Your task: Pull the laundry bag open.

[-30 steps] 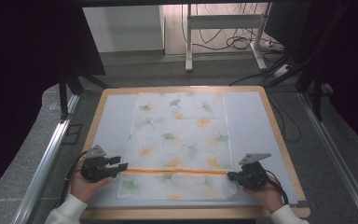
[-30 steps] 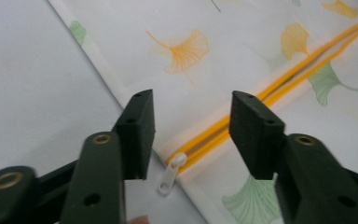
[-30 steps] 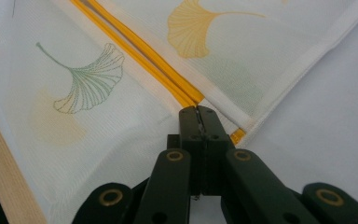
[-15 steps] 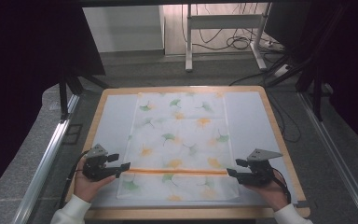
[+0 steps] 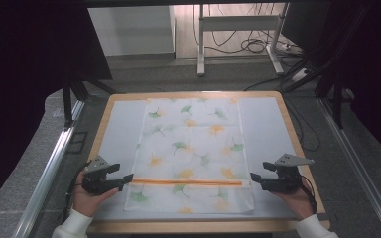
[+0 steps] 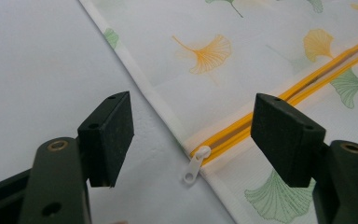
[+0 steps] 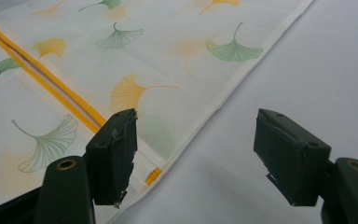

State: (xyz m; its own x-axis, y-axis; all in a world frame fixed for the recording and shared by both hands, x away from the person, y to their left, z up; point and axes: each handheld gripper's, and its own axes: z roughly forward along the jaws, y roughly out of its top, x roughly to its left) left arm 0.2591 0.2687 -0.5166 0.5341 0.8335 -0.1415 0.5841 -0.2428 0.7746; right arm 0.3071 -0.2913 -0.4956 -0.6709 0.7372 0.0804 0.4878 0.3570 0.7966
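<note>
Both grippers, left gripper (image 5: 127, 177) and right gripper (image 5: 253, 177), wide apart, empty, flanking pillowcase (image 5: 191, 148).

Bare counter (image 5: 119, 129) lies open on both sides of the leaf-print cover (image 5: 191, 148), so my left gripper (image 5: 127, 178) and right gripper (image 5: 254, 177) can slide along its edges freely. Between my left jaws the white zipper pull (image 6: 193, 167) lies flat; nothing else stands in my way.

The right gripper (image 7: 193, 156) covers the yellow zipper (image 7: 42, 77) where it nears the pillowcase (image 7: 168, 56) edge, its own view cutting off the far hems. From above, the white zipper pull (image 6: 195, 165) is too small to spot.
</note>
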